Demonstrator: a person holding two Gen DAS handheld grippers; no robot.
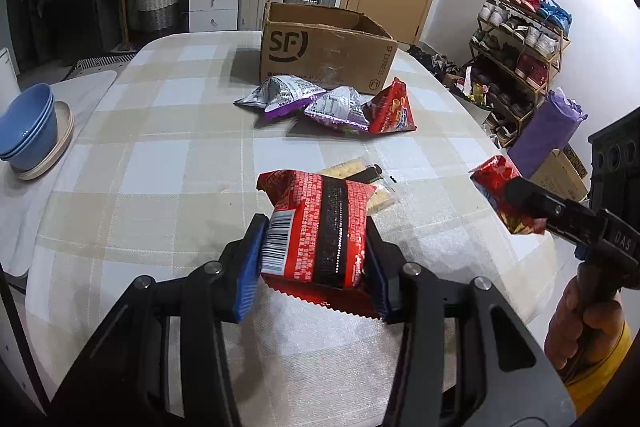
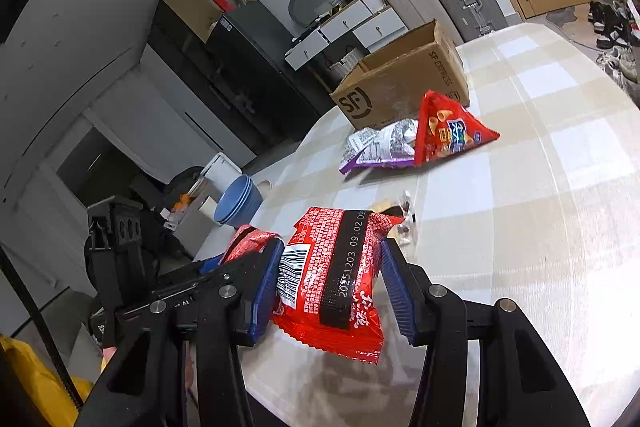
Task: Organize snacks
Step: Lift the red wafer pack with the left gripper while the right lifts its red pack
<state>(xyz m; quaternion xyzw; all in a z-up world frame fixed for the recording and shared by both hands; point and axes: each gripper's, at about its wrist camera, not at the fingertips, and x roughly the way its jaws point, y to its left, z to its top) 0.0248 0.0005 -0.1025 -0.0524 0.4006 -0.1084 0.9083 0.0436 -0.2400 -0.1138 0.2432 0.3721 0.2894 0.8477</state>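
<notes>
In the left wrist view my left gripper [image 1: 316, 227] is shut on a red snack packet [image 1: 320, 247] with a barcode and a black stripe, held above the checked tablecloth [image 1: 160, 167]. At that view's right edge my right gripper [image 1: 516, 201] holds a second red packet [image 1: 496, 183]. The right wrist view shows that packet [image 2: 336, 283] pinched between the blue pads of the right gripper [image 2: 332, 247], with the left gripper [image 2: 244, 251] and its packet [image 2: 250, 237] just to its left. An open SF cardboard box [image 1: 328, 47] stands at the far side of the table.
Two purple-and-silver packets [image 1: 280, 95] [image 1: 338, 107] and a red triangular packet [image 1: 390, 107] lie before the box. A clear cracker packet [image 1: 348, 165] lies just beyond the left gripper. Stacked blue bowls [image 1: 28, 123] sit at the left. A shoe rack [image 1: 516, 47] stands beyond the table's right edge.
</notes>
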